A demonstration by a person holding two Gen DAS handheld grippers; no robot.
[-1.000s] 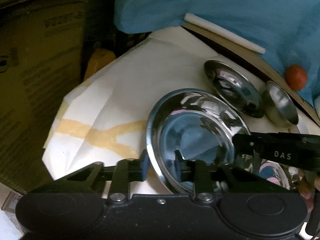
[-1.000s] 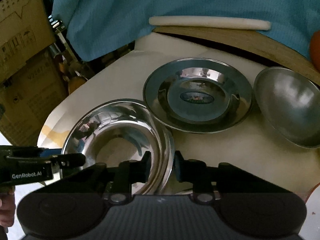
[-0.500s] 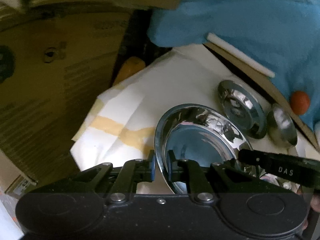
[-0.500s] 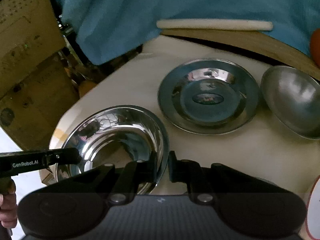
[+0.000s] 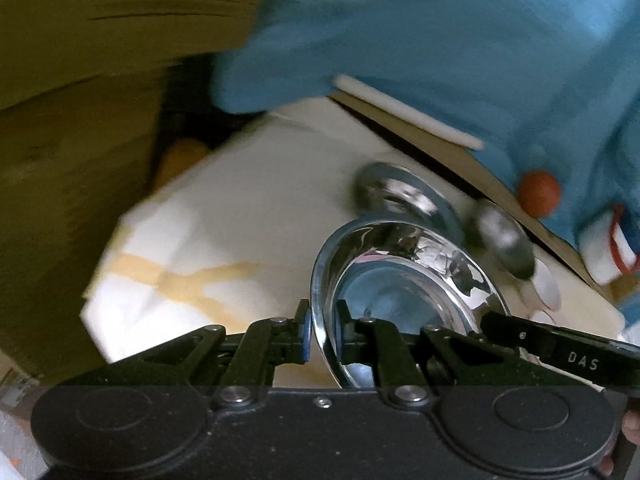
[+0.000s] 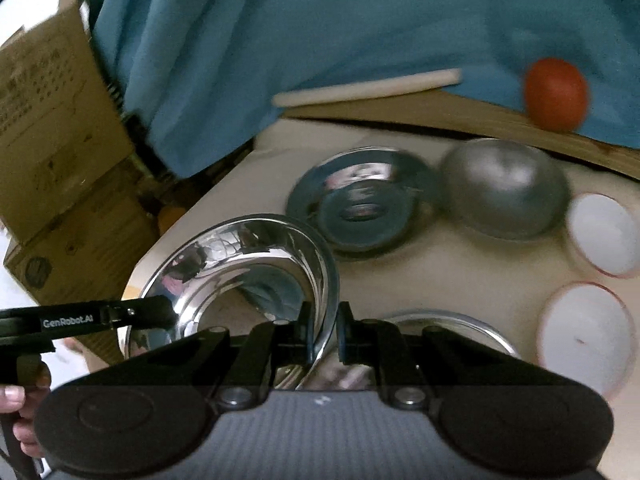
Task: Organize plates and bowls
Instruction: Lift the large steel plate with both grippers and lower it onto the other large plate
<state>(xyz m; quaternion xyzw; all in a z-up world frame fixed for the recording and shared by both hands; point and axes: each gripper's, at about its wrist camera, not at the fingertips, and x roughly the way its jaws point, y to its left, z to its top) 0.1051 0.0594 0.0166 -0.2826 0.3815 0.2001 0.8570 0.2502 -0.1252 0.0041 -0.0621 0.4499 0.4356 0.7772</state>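
Note:
A shiny steel bowl is held above the cream table by both grippers. My left gripper is shut on its left rim. My right gripper is shut on its right rim. A flat steel plate lies on the table beyond it, with a dull steel bowl to its right. Two white bowls with red rims sit at the right. Another steel rim shows below the held bowl, partly hidden by my right gripper.
A blue cloth hangs behind the table, with a white rod and an orange ball on a wooden ledge. Cardboard boxes stand at the left. White paper with tan tape covers the table's left end.
Both grippers closed on the steel bowl's opposite rims and lifted it up and toward the right. The white bowls came into view.

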